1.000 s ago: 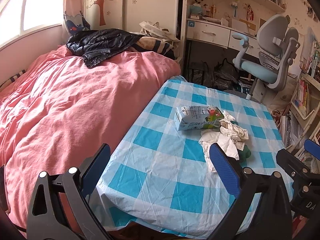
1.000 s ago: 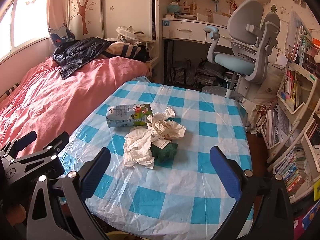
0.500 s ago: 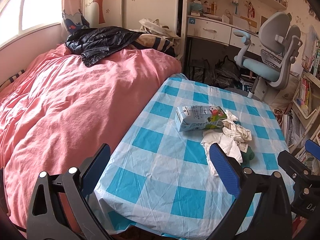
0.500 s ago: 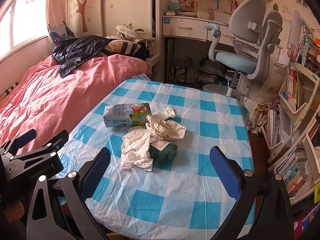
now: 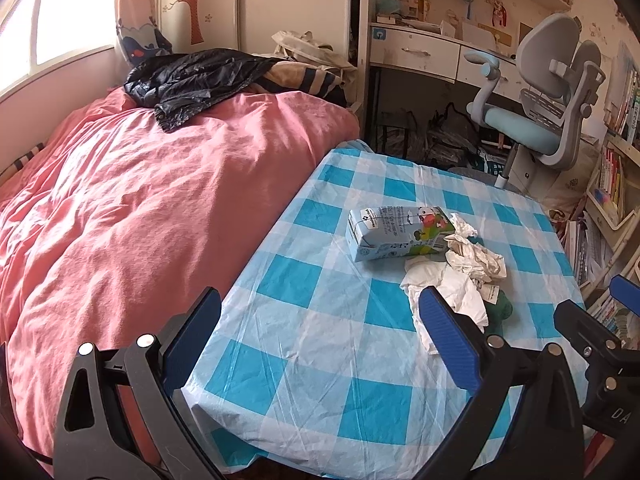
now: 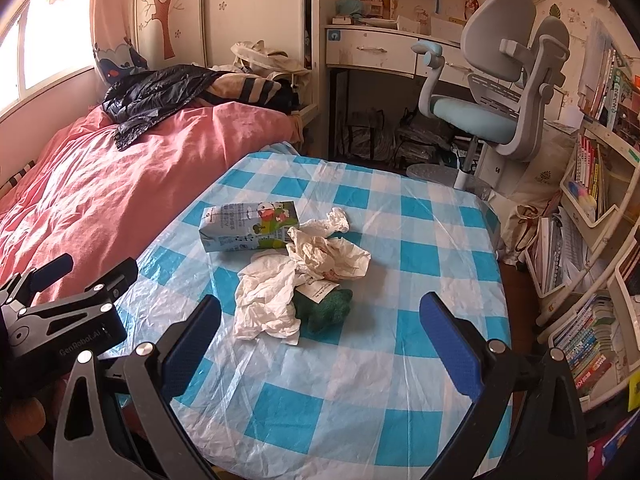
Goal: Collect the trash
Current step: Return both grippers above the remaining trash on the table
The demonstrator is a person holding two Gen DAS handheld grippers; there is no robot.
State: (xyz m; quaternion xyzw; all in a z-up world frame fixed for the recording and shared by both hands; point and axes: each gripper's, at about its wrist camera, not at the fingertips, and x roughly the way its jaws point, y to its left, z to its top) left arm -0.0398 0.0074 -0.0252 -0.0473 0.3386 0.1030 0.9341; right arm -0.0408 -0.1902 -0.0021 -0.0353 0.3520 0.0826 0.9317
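Note:
A pile of trash lies on the blue-checked table (image 6: pixel 420 240): a light-blue milk carton (image 6: pixel 250 226) on its side, crumpled white tissues (image 6: pixel 268 298), a beige crumpled paper (image 6: pixel 328 256) and a dark green scrap with a white tag (image 6: pixel 326 308). The same carton (image 5: pixel 400 232) and tissues (image 5: pixel 452 292) show in the left wrist view. My left gripper (image 5: pixel 320 332) is open and empty over the table's near left edge. My right gripper (image 6: pixel 320 336) is open and empty, just short of the pile.
A bed with a pink quilt (image 5: pixel 140 200) runs along the table's left side, a black jacket (image 5: pixel 192 80) on it. A grey-blue desk chair (image 6: pixel 496 92) and a desk stand behind. Bookshelves (image 6: pixel 592 208) line the right.
Both grippers have drifted slightly, so the table and trash sit a little lower and nearer in view. The jaws stay open and the trash has not moved.

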